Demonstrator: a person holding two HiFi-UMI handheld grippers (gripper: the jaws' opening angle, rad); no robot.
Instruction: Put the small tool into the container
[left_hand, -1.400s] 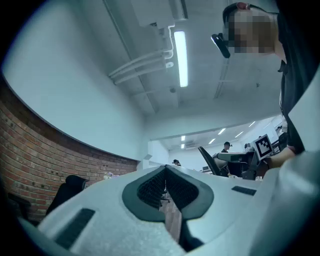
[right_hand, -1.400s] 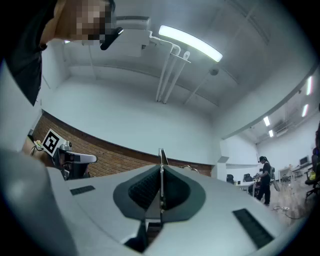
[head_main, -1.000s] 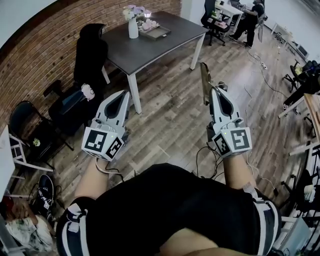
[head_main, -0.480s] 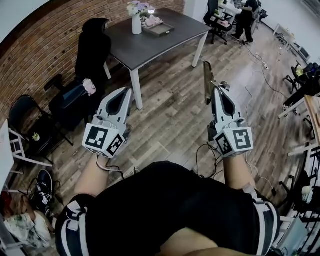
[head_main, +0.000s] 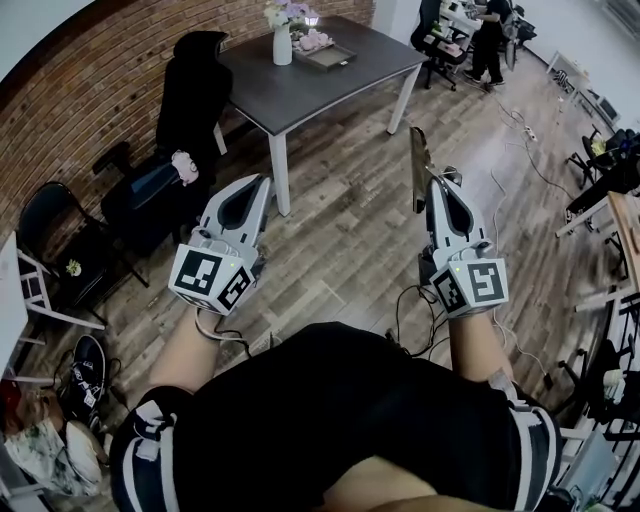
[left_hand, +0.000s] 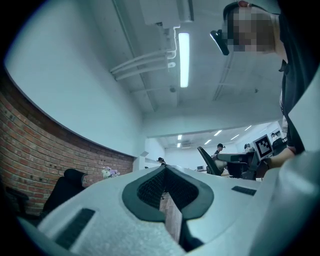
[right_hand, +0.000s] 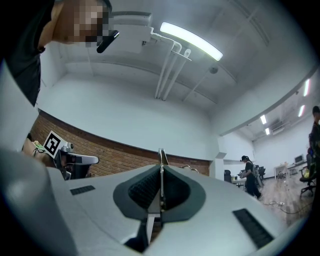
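My right gripper (head_main: 441, 182) is shut on a small flat metal tool (head_main: 417, 168), whose thin blade sticks out past the jaws. In the right gripper view the tool (right_hand: 161, 159) shows edge-on between the closed jaws of the right gripper (right_hand: 160, 169). My left gripper (head_main: 262, 181) is shut with nothing in it; in the left gripper view the left gripper (left_hand: 164, 168) points up toward the ceiling. Both are held over the wooden floor. A tray (head_main: 325, 56) lies on the dark table (head_main: 300, 92) ahead, far beyond both grippers.
A white vase with flowers (head_main: 283, 40) stands beside the tray. Black chairs (head_main: 190, 95) line the brick wall at left. Cables (head_main: 415, 300) trail over the floor. A person (head_main: 490, 40) stands by desks at the back right.
The table and chairs have shifted slightly right and nearer in the head view. Both grippers sit a little higher; the tool stays gripped.
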